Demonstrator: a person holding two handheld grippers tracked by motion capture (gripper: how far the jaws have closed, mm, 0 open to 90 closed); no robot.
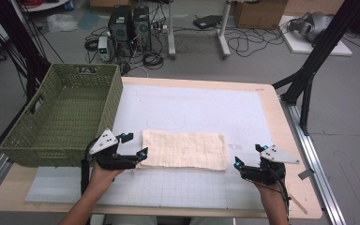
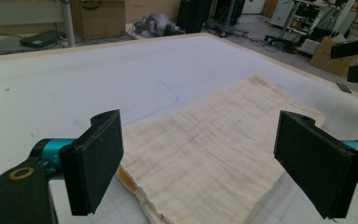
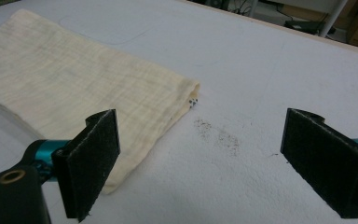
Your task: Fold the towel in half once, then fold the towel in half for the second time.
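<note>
A folded, pale cream rectangular cloth (image 1: pixel 184 150) lay flat near the front of the white gridded mat on the wooden worktop (image 1: pixel 281 117), its long sides running left to right. The left gripper (image 1: pixel 136 147) sat at the cloth's left short edge, its jaws spread wide with nothing between the pads; in the left gripper view the stacked layers of the fold lay just ahead of them. The right gripper (image 1: pixel 247 157) rested just beside the right short edge, likewise wide open and empty, with bare mat between its jaws. A green woven plastic basket (image 1: pixel 37 140) stood at the left of the worktop, empty as far as could be seen.

By my reading, a fold had been set down and released, and the cloth was ready either for another fold or for transfer to the basket. Either move would call for the grippers to close on the cloth's ends, catching all layers together.
</note>
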